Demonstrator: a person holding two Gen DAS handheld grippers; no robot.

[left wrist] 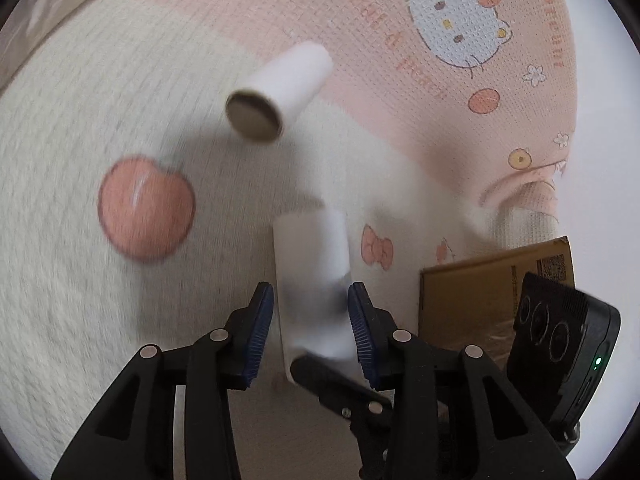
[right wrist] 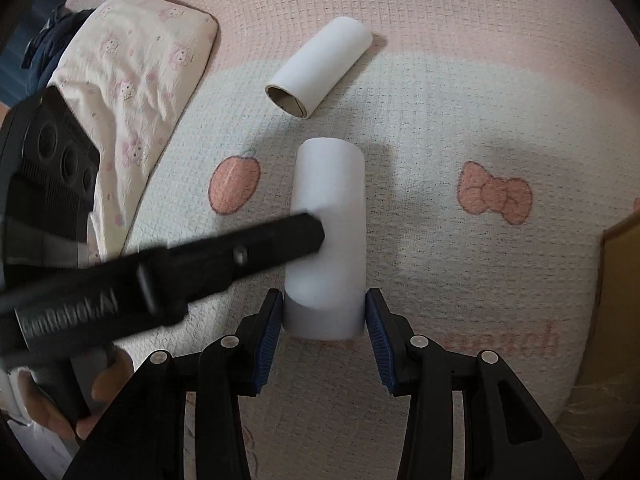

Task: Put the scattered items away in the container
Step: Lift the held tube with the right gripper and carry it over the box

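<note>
Pink-and-cream waffle-weave bedding (right wrist: 420, 128), printed with peaches, bows and a cartoon cat, forms the work surface under both of my tools. From the jaws outward: my right gripper (right wrist: 324, 332) is clenched on the near end of a white paper tube (right wrist: 328, 216), both blue pads pressed against its sides, the tube extending forward away from the camera. My left gripper (left wrist: 310, 328) stands around the same tube (left wrist: 310, 264) from another angle; in the left wrist view its left pad shows a gap to the tube, and I read those jaws as released. In the right wrist view one finger (right wrist: 280, 240) of the left gripper crosses in from the left and its tip meets the tube's side. Beyond the held tube, a second white tube (right wrist: 320, 66) with a brown cardboard core lies on its side on the bedding, well apart. A cardboard box (left wrist: 480, 292) sits to the right, next to the bedding. A patterned pillow (right wrist: 132, 76) rests at the far left.
</note>
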